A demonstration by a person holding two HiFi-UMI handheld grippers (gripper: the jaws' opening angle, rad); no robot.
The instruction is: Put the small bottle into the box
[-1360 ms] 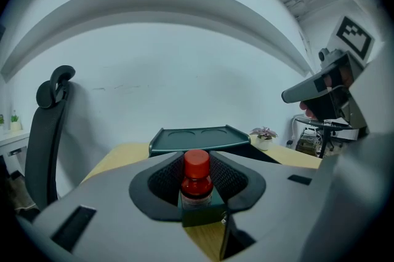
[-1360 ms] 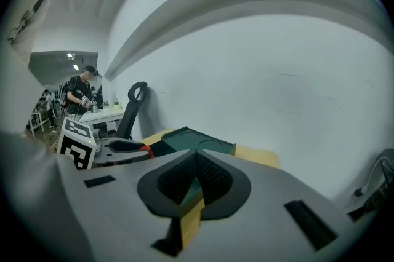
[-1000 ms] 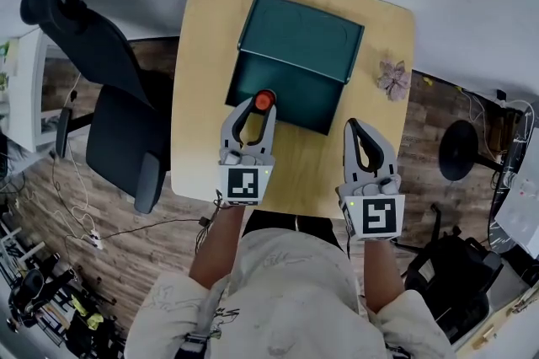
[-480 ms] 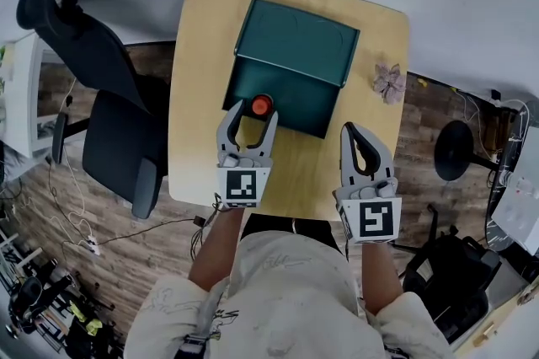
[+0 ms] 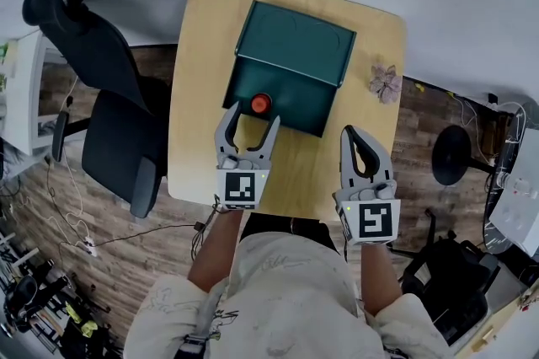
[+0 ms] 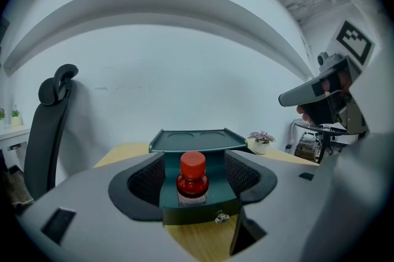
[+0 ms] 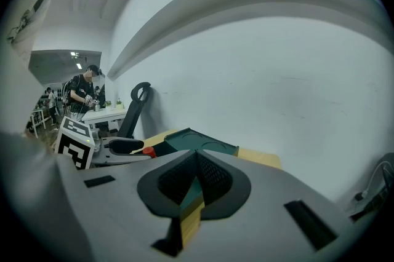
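Since a second ago my left fingers (image 6: 146,179) have spread wide, freeing the small red-capped bottle (image 6: 192,178) — it stands between them, untouched, inside the dark green hinged box (image 6: 198,213). My right fingers (image 7: 180,184) are pressed together, empty. Drawing back crooked, I could clip and topple it.

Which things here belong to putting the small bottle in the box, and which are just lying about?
Job: small bottle, standing in the green box; left gripper, jaws just been opening, either side of it.
Lying about: potted plant, office chair, right gripper, shut, empty.
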